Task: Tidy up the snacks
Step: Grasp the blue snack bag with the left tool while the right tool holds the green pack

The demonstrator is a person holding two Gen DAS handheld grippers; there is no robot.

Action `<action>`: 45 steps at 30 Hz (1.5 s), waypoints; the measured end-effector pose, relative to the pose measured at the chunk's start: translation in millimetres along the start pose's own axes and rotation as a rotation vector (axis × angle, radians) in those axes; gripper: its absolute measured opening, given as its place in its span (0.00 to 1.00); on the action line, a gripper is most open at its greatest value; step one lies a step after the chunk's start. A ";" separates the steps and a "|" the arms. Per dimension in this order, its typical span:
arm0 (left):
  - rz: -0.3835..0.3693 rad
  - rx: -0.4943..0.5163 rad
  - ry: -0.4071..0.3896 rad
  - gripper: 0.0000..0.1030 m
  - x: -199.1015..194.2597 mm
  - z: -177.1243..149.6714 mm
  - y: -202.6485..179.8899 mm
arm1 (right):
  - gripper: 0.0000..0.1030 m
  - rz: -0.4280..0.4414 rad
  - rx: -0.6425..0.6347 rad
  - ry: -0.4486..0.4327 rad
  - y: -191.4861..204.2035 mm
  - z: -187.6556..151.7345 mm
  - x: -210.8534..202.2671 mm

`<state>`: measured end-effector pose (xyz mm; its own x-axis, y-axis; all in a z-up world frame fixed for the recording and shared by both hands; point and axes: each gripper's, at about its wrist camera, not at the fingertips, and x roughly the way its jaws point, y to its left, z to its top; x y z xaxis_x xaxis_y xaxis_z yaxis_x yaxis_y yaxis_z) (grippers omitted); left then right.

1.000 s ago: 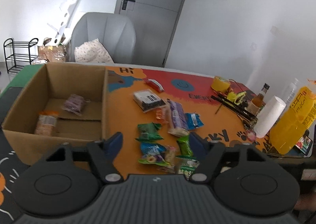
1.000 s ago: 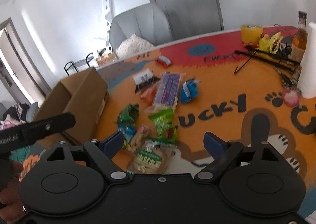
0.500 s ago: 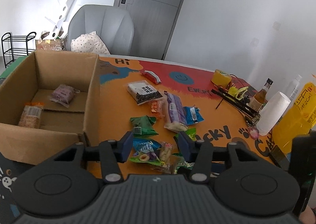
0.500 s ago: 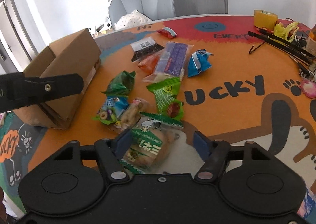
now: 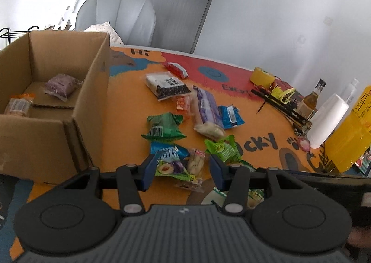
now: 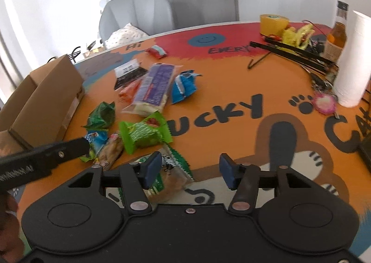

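Several snack packets lie on the orange table mat: a dark green packet [image 5: 163,126], a blue fruit packet [image 5: 170,162], a light green packet [image 5: 223,149], a long purple pack [image 5: 206,112], a blue packet [image 5: 229,116] and a black-and-white pack [image 5: 167,85]. A cardboard box [image 5: 90,91] at the left holds a purple packet [image 5: 60,85] and an orange one [image 5: 18,104]. My left gripper [image 5: 182,170] is open, low over the blue fruit packet. My right gripper [image 6: 190,170] is open, empty, just right of a green-and-white bread packet [image 6: 167,174].
At the right stand a paper roll [image 5: 328,120], a yellow container [image 5: 350,133], a brown bottle [image 5: 311,99], a yellow tape roll [image 5: 263,76] and black rods [image 5: 278,105]. A grey chair [image 5: 116,14] is behind the table. The left gripper's arm [image 6: 41,158] crosses the right wrist view.
My left gripper has moved right and down toward the snack pile, its fingers now around the blue fruit packet. My right gripper has dropped lower and shifted right of the bread packet.
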<state>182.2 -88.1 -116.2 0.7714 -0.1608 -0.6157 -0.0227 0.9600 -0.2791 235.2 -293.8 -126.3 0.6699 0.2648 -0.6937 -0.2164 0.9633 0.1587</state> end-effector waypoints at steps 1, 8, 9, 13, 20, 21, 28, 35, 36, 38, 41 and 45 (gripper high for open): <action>0.002 0.001 0.000 0.48 2.1 -1.4 -0.3 | 0.59 -0.003 0.003 -0.001 -0.2 0.1 -0.4; 0.041 0.004 -0.013 0.48 13.6 -4.9 -0.7 | 0.79 0.029 -0.026 0.003 12.2 -2.5 1.0; 0.046 -0.001 -0.011 0.48 15.6 -4.7 0.7 | 0.80 0.034 -0.042 0.005 15.1 -2.8 2.7; 0.078 -0.016 -0.009 0.48 22.4 -4.7 5.9 | 0.84 0.048 -0.092 0.016 22.6 -4.9 6.8; 0.106 0.014 -0.024 0.48 27.4 -6.6 1.6 | 0.86 0.068 -0.161 0.037 27.7 -10.9 9.4; 0.110 0.017 -0.023 0.48 27.9 -7.2 1.7 | 0.84 0.068 -0.169 0.039 28.0 -12.3 10.6; 0.112 0.051 -0.007 0.49 31.7 -10.0 -1.1 | 0.51 0.079 -0.183 0.039 23.8 -12.9 7.3; 0.105 0.051 -0.013 0.35 34.1 -10.5 -4.8 | 0.25 0.114 -0.091 0.005 6.2 -6.2 -2.6; 0.103 0.056 -0.013 0.34 33.3 -11.2 -5.9 | 0.23 0.116 -0.082 -0.002 4.4 -4.0 -4.6; 0.098 0.061 -0.016 0.34 30.5 -12.4 -7.6 | 0.19 0.115 -0.078 -0.016 2.8 -1.6 -6.9; 0.083 0.060 -0.027 0.33 22.8 -11.5 -9.3 | 0.17 0.124 -0.063 -0.031 1.4 0.9 -10.7; 0.062 0.070 -0.048 0.33 9.3 -5.0 -13.1 | 0.16 0.137 -0.057 -0.052 3.0 6.4 -17.6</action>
<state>186.5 -103.3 -121.9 0.7992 -0.0907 -0.5942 -0.0285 0.9817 -0.1882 227.3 -295.3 -109.1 0.6669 0.3966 -0.6308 -0.3469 0.9145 0.2082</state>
